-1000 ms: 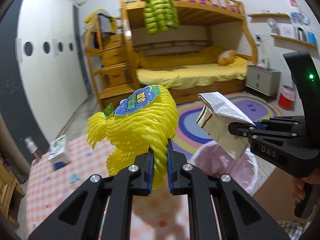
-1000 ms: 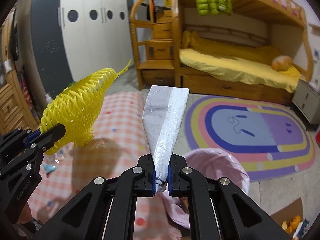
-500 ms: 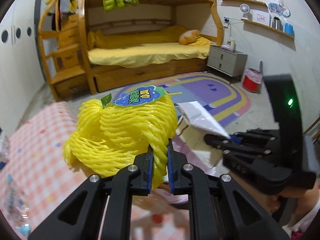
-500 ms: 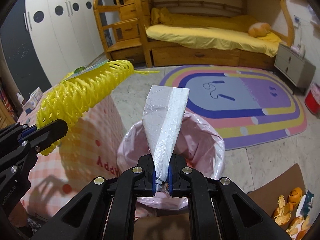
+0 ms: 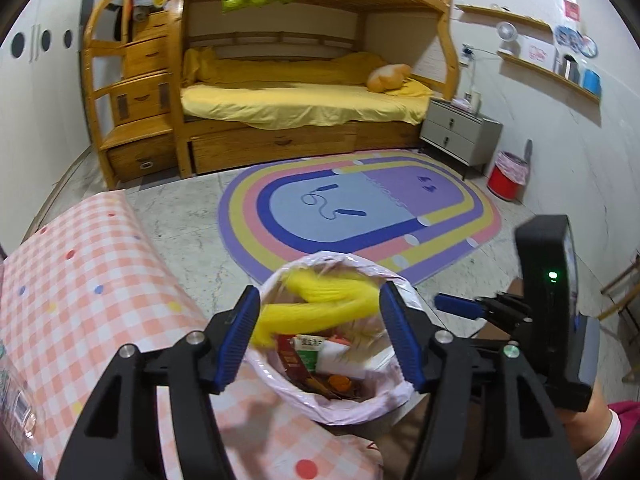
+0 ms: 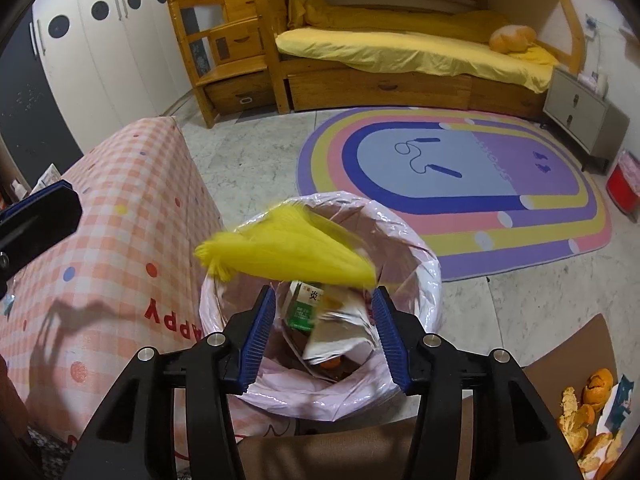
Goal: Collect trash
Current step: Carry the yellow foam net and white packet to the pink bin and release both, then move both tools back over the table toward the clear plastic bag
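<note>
A bin lined with a pink bag (image 5: 394, 394) (image 6: 430, 280) stands on the floor beside the table. My left gripper (image 5: 320, 340) is open above it, and the yellow foam net (image 5: 320, 304) (image 6: 292, 252) is blurred in mid-fall over the bin mouth. My right gripper (image 6: 324, 332) is open over the bin too. The silver wrapper (image 6: 336, 340) lies inside on a green and white carton (image 6: 304, 304) (image 5: 310, 350). The right gripper also shows in the left wrist view (image 5: 460, 306).
A table with a pink checked cloth (image 5: 80, 300) (image 6: 132, 216) is on the left of the bin. Orange peels (image 6: 592, 400) lie on brown cardboard at lower right. A rainbow rug (image 5: 360, 208), bunk bed, grey nightstand (image 5: 460, 136) and red bin (image 5: 508, 176) lie beyond.
Both grippers moved over the bin and opened. The yellow net left the left gripper and is dropping; the silver wrapper left the right gripper and lies in the bin.
</note>
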Demonstrator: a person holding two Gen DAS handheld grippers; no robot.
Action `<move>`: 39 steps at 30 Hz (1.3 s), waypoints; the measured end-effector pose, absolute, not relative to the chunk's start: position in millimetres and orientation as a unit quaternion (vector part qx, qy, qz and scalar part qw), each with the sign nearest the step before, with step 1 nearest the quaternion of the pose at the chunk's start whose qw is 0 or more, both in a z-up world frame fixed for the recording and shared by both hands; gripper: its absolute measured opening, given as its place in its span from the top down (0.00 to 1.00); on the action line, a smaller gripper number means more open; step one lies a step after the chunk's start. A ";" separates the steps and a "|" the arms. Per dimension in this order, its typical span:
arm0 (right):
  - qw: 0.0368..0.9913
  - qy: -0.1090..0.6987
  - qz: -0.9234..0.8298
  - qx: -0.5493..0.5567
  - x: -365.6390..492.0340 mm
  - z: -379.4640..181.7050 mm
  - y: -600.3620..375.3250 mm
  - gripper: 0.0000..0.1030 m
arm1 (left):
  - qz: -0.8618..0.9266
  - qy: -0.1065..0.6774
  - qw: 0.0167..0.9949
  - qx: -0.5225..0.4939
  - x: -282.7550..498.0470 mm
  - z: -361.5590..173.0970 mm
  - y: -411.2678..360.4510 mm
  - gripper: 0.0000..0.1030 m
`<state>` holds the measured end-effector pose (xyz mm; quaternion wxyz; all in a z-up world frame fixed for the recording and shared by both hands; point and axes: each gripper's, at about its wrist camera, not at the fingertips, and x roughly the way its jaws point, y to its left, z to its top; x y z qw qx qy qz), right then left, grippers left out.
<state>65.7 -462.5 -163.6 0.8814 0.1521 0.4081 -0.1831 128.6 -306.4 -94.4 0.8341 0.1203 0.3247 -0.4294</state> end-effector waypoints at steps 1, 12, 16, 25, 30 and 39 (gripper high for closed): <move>0.882 0.407 -0.187 0.151 63.6 -160.8 -461.9 0.50 | -0.425 0.324 0.837 0.119 129.5 -92.3 -303.3 0.40; 0.907 0.362 -0.168 0.135 54.5 -102.7 -430.1 0.50 | -0.356 0.308 0.876 0.105 138.0 -61.8 -241.5 0.36; 0.919 0.349 -0.142 0.118 65.1 -78.4 -400.2 0.49 | -0.333 0.296 0.889 0.103 138.8 -47.8 -207.3 0.34; 0.934 0.340 -0.065 0.086 107.5 -44.7 -323.0 0.47 | -0.235 0.288 0.924 0.089 164.5 -28.1 -110.5 0.31; 0.937 0.342 -0.013 0.065 139.7 -40.3 -272.2 0.47 | -0.166 0.302 0.936 0.067 185.2 -28.1 -50.2 0.31; 0.934 0.345 0.072 0.054 196.0 -47.5 -212.3 0.47 | -0.073 0.320 0.943 0.050 200.9 -35.0 23.8 0.28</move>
